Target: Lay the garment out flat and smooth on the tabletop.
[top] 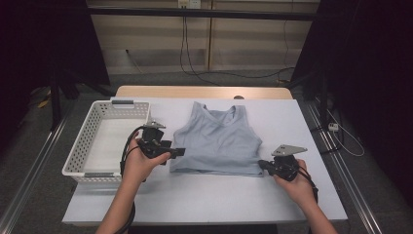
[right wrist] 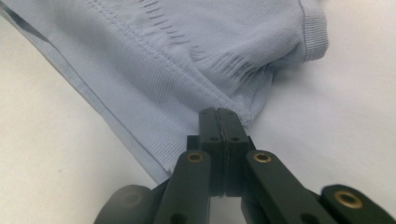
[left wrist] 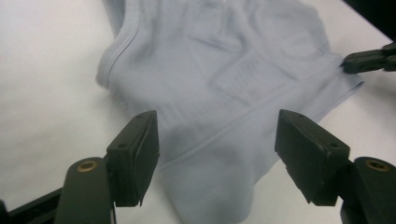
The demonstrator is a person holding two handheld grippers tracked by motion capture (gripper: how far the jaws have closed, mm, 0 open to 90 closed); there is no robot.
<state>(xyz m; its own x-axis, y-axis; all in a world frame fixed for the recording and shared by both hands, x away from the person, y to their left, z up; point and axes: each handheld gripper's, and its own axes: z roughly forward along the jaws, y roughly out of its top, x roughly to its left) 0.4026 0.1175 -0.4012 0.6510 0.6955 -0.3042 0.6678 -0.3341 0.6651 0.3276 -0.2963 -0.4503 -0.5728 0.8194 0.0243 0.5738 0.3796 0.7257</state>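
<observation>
A light blue tank top [top: 216, 139] lies flat on the white table [top: 204, 195], neckline away from the person. My left gripper [top: 178, 152] sits at the top's lower left corner. In the left gripper view its jaws stand open [left wrist: 217, 135], and a corner of the cloth [left wrist: 219, 65] lies between them without touching the pads. My right gripper [top: 261, 165] is at the lower right corner of the hem. In the right gripper view its jaws [right wrist: 219, 114] are shut on the edge of the ribbed fabric [right wrist: 177, 56]. From the left gripper view the right gripper [left wrist: 369, 60] shows at the hem's far corner.
A white slotted basket [top: 80, 146] stands at the table's left side, close behind the left hand. Bare table runs along the front edge and to the right of the top. Dark frames and cables lie beyond the far edge.
</observation>
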